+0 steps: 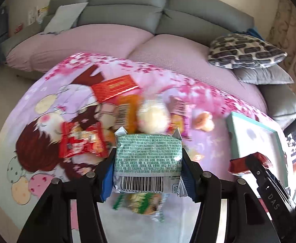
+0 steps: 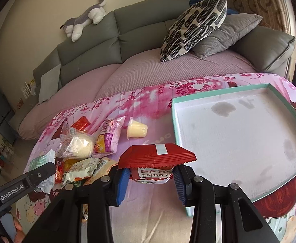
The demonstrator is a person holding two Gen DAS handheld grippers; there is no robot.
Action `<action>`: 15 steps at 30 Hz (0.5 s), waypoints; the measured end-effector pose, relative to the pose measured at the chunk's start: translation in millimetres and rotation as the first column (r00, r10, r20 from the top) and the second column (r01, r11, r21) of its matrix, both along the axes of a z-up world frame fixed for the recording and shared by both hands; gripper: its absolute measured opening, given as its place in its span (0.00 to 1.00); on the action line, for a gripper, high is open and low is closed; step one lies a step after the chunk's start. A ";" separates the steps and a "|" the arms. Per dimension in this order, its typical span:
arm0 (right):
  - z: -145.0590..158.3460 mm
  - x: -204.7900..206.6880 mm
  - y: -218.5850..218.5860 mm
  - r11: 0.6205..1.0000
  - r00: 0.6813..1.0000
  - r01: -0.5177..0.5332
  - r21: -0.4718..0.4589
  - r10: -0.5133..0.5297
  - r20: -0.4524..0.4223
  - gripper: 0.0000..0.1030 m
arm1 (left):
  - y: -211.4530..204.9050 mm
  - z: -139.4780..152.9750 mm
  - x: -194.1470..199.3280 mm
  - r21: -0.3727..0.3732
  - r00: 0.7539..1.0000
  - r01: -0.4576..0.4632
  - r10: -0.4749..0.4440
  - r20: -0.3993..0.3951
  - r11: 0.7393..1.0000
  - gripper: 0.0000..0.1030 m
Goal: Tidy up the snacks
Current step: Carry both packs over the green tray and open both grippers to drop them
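My left gripper [image 1: 148, 174] is shut on a green-and-white snack packet [image 1: 149, 160] with a barcode, held above the pink cartoon cloth. My right gripper [image 2: 151, 179] is shut on a red biscuit packet [image 2: 156, 160], just left of the white tray with a teal rim [image 2: 175, 119], whose floor is bare. That red packet [image 1: 247, 164] and the tray [image 1: 234, 133] show at the right of the left wrist view. A pile of snacks lies on the cloth: a red packet [image 1: 81, 139], a red box [image 1: 115, 87], a round cake in clear wrap [image 2: 78, 146] and a jelly cup [image 2: 136, 130].
A grey sofa with a pink cover [image 2: 168, 66] runs behind the cloth. Patterned and grey cushions [image 2: 196, 24] lean at its right end, and a plush dog [image 2: 85, 20] lies on the backrest. A hand [image 2: 16, 226] holds the left tool at the lower left.
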State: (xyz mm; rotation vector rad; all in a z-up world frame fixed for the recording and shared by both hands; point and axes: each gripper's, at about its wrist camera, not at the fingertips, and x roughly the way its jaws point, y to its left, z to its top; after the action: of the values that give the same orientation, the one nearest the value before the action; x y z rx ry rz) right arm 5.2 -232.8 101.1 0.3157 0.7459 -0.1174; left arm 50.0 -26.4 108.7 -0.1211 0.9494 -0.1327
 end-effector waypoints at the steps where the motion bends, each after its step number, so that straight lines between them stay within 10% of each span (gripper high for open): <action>1: 2.1 -1.7 -7.8 1.000 1.000 0.022 -0.003 -0.022 0.005 0.41 | -9.5 1.2 1.5 -0.001 1.000 0.023 -0.023 0.003 1.000 0.57; 15: 15.4 -43.2 -124.0 0.918 0.918 0.395 -0.035 -0.394 0.037 0.41 | -149.6 -3.6 10.3 -0.040 0.944 0.329 -0.329 0.011 0.944 0.57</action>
State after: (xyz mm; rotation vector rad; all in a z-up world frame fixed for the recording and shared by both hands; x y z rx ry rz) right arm -38.0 -356.8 116.5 0.4248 0.6417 -0.5103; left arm 60.3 -176.1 105.0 0.0012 0.9575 -0.4617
